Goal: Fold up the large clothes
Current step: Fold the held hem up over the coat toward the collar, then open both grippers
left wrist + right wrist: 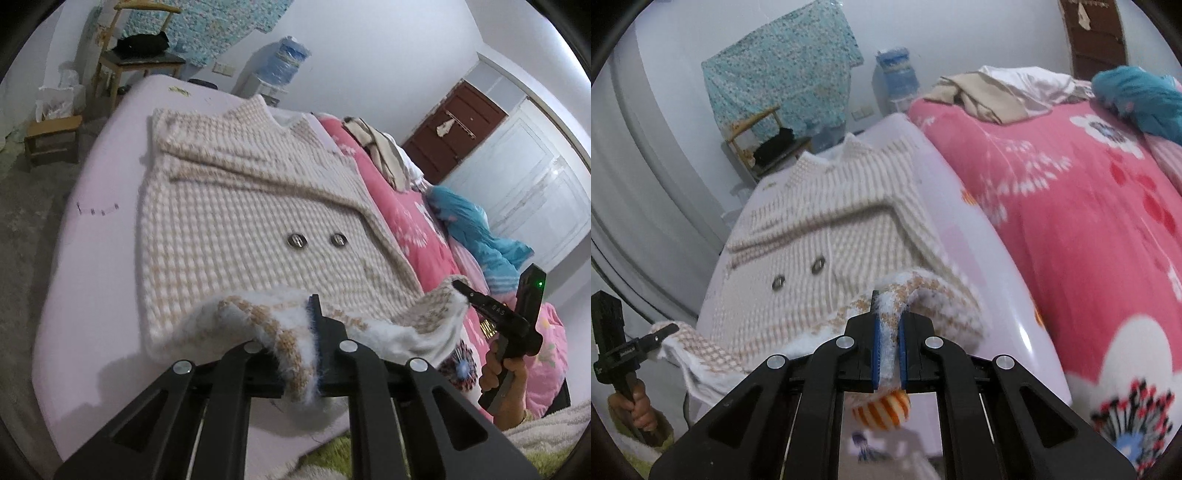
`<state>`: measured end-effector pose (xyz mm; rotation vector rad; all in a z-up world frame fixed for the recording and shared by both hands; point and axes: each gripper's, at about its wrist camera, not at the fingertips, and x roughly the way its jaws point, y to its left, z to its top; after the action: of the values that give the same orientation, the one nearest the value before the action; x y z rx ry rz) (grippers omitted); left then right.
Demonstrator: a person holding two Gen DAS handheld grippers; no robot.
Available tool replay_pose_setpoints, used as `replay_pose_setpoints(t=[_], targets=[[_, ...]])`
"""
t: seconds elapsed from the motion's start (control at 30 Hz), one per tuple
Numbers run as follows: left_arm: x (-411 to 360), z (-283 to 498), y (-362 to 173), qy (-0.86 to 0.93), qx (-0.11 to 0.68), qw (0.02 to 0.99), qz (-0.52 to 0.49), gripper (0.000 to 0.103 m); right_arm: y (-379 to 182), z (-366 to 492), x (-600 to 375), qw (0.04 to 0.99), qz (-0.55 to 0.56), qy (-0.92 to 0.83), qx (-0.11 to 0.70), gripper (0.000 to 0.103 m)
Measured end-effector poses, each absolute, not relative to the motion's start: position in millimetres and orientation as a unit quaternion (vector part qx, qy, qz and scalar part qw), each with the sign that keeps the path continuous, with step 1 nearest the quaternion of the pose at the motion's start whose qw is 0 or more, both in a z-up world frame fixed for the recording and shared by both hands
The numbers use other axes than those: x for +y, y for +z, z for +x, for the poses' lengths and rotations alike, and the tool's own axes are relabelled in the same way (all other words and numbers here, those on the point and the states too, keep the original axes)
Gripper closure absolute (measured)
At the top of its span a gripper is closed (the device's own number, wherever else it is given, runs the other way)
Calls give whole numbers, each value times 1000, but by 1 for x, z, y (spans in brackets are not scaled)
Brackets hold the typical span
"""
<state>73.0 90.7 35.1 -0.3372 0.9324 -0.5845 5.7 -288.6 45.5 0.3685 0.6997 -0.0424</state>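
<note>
A cream and beige knitted coat [236, 206] with two metal buttons [297, 240] lies flat on the pale lilac bed [99, 229], sleeves folded across the chest. My left gripper [314, 306] is shut on the coat's near hem, lifted and turned up. My right gripper [888, 314] is shut on the other hem corner [908, 284]. The right gripper also shows in the left wrist view [461, 286]. The left gripper shows in the right wrist view [670, 328], holding the hem. The coat [831, 229] appears there too.
A pink flowered quilt [1071, 206] lies right beside the coat, with loose clothes [982, 92] and a blue cloth [1137, 99] on it. A wooden chair [140, 62], a small stool [51, 136] and a water dispenser [284, 62] stand beyond the bed.
</note>
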Motion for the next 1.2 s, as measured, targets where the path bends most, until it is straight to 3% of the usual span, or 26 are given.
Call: replay_pose_setpoints(t=[0.33, 0.8, 1.0, 1.13, 1.2], targets=[[108, 143, 26, -229, 448, 845, -183, 94, 49, 87, -306, 927, 196, -1, 321, 97], [109, 218, -15, -200, 499, 821, -190, 93, 6, 175, -317, 908, 203, 1, 368, 97], [115, 232, -27, -213, 532, 789, -223, 89, -14, 184, -322, 893, 222, 0, 392, 97], [128, 233, -23, -228, 531, 770, -270, 79, -13, 180, -330, 883, 260, 21, 390, 85], [131, 230, -18, -235, 524, 769, -281, 75, -9, 176, -333, 881, 272, 30, 386, 73]])
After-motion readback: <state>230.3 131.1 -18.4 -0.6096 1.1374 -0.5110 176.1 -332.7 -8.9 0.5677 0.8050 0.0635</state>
